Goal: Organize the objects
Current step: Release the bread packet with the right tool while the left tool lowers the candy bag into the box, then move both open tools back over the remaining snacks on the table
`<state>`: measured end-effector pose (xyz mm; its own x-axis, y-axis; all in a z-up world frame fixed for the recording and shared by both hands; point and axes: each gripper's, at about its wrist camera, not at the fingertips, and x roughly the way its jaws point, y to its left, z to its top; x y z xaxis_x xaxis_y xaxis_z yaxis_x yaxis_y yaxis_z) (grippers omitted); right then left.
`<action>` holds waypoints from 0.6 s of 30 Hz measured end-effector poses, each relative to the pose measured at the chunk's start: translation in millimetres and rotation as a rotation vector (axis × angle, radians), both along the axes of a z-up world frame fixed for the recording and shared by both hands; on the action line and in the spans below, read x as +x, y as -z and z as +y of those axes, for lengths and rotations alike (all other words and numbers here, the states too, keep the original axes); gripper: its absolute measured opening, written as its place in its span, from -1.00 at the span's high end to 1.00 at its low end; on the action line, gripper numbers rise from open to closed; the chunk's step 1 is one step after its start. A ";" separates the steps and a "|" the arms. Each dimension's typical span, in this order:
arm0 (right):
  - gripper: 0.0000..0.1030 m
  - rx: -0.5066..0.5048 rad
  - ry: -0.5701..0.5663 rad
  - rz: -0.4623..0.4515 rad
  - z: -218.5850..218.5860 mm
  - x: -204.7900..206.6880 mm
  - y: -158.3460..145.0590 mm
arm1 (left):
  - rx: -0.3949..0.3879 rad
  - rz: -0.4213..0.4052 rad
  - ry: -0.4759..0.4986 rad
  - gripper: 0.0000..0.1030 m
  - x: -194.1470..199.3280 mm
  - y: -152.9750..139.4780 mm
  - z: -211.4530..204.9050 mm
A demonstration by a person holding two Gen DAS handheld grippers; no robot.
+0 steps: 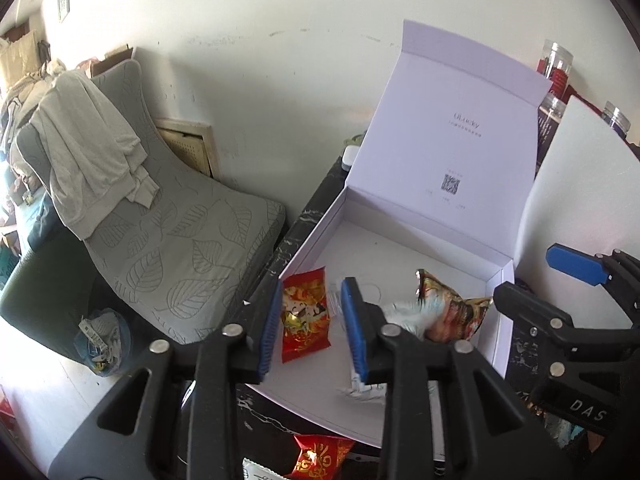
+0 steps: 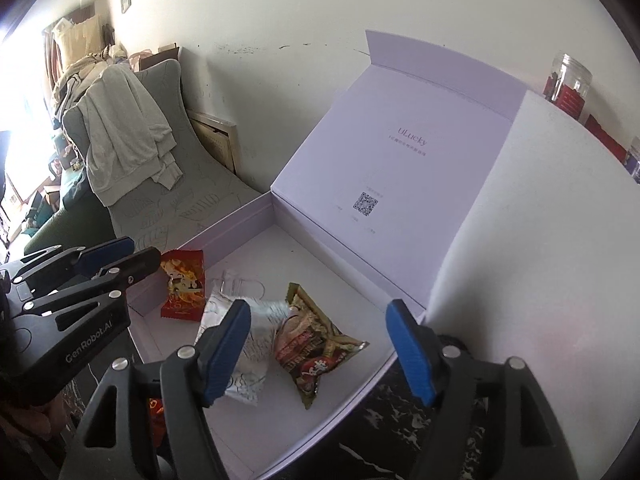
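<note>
The left gripper point(image 1: 312, 320) hangs over the near left corner of the box point(image 2: 224, 220), its jaws parted and pressing on nothing. A red packet point(image 1: 305, 316) lies on the box floor right under the gap, apparently just set down there. The right gripper point(image 2: 320, 354) hovers over the near middle of the box, jaws spread wide and empty. Below it, inside the box, lie a silver packet point(image 2: 244, 344) and a brown snack bag point(image 2: 316, 350), overlapping each other. Judging by the open jaws above packets lying flat, both grippers have let go and the snacks are being gathered into the box for tidying.

The box is white and shallow, its hinged lid point(image 2: 392, 152) standing open at the far side, with a small square code printed inside. Another red packet point(image 1: 320, 456) lies outside the box, in front of its near edge, probably next to go in. The box sits on a dark, marble-patterned surface point(image 2: 400, 436). Behind the lid, to the right, stand clear jars point(image 2: 568, 80). Left of the box is a grey leaf-patterned chair point(image 1: 192, 256) with a pale garment point(image 1: 88, 148) draped over its back, against a white wall.
</note>
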<state>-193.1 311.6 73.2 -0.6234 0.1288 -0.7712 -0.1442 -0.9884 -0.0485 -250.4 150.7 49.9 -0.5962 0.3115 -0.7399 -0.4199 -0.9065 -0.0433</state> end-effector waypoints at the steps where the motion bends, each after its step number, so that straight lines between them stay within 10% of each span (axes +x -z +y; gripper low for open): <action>1: -0.44 0.004 0.002 0.005 -0.5 1.2 -1.5 | -0.001 0.009 -0.001 0.18 1.6 -2.4 -0.7; 18: -0.64 -0.028 -0.058 0.108 -19.7 26.1 -31.6 | 0.017 0.149 -0.138 -0.20 46.8 -55.2 -54.9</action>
<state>-167.0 291.9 104.8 -0.7089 0.0693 -0.7019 -0.0899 -0.9959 -0.0076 -203.7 95.8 105.1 -0.7369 0.2309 -0.6353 -0.2944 -0.9556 -0.0058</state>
